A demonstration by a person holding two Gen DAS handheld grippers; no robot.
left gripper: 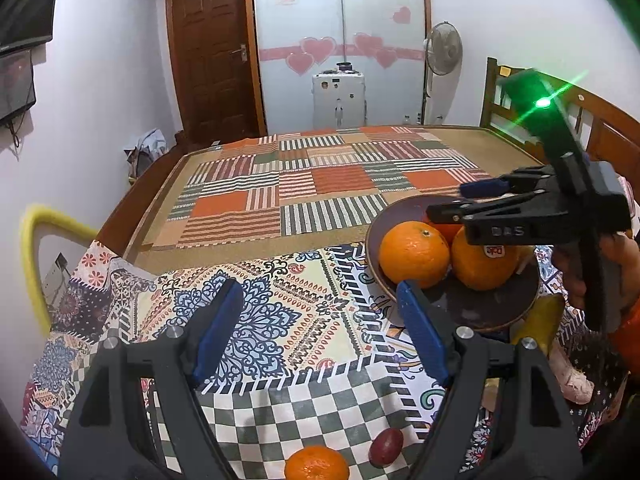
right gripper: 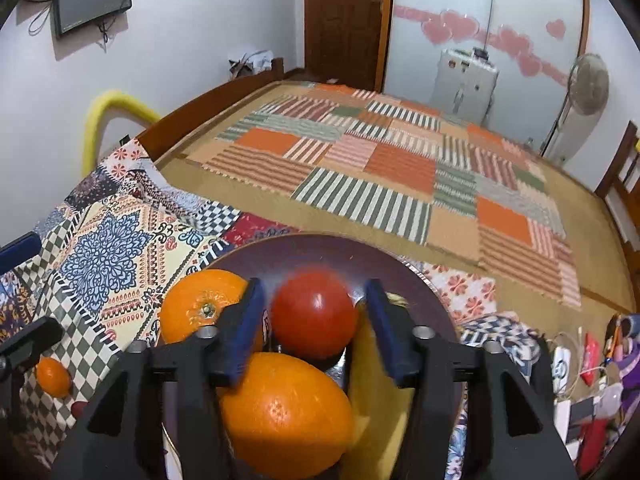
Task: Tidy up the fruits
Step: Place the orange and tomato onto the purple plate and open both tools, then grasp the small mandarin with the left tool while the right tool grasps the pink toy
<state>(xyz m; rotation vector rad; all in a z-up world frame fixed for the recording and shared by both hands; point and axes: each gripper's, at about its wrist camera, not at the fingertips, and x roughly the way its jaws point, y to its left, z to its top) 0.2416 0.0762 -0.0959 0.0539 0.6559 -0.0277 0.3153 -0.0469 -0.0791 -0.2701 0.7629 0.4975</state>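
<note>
A dark bowl (left gripper: 496,312) on the patterned cloth holds two oranges (left gripper: 414,252) (left gripper: 484,264). In the right wrist view the bowl (right gripper: 320,248) holds two oranges (right gripper: 200,304) (right gripper: 284,412), a red tomato (right gripper: 314,312) and something yellow (right gripper: 376,392). My right gripper (right gripper: 316,304) is open, its jaws on either side of the tomato without touching it; it also shows over the bowl in the left wrist view (left gripper: 452,200). My left gripper (left gripper: 320,304) is open and empty above the cloth. A small orange (left gripper: 316,464) and a dark red fruit (left gripper: 386,446) lie below it.
A patchwork mat (left gripper: 320,184) covers the wooden surface beyond the cloth. A yellow padded chair back (left gripper: 40,248) stands at the left edge. A yellow fruit (left gripper: 536,320) lies beside the bowl. Clutter (right gripper: 580,368) lies at the right.
</note>
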